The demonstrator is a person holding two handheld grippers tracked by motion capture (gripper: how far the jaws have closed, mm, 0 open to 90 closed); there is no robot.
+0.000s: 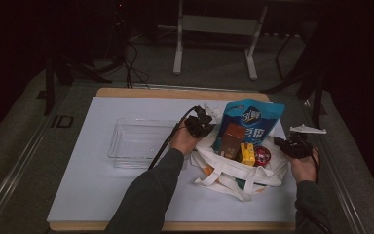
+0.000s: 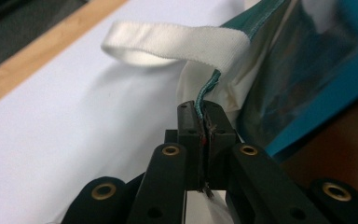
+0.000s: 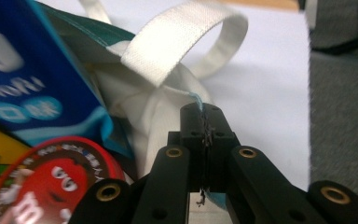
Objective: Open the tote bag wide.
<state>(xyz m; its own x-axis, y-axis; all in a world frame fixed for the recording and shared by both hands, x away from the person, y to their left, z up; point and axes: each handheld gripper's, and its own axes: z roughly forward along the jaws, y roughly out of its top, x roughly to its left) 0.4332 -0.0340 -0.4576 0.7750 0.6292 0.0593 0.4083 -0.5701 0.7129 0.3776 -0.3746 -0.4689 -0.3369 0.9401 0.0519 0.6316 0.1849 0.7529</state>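
Both tools pinch the white canvas tote bag [image 1: 233,170] rim on the counter [image 1: 102,190]: left tool [image 2: 204,122], right tool [image 3: 205,122]. Step: holding mouth open. Next: likely spread evenly, keeping snacks inside.

Bag [image 1: 233,171]: cream-white cloth, teal edging along the rim, white webbing handles [image 2: 177,43]; orange and green patches on its front.
Pouch [image 1: 253,119] at 12 o'clock in the bag: bright blue, white lettering, pale blue swirl.
Box [image 1: 231,140]: brown with an orange band.
Block [image 1: 247,154]: yellow, some green print.
Tin [image 3: 51,182] at 3 o'clock of the block: red lid, dark brown ring, red cartoon figure.
Tray [image 1: 139,142] at 9 o'clock of the bag: clear.
Mat [image 1: 102,185]: white, on a tan wooden board [image 1: 175,93].
Both grippers, left [image 1: 199,124] and right [image 1: 292,146]: black, brass rivets.
Sleeves [image 1: 148,195]: dark grey-green.
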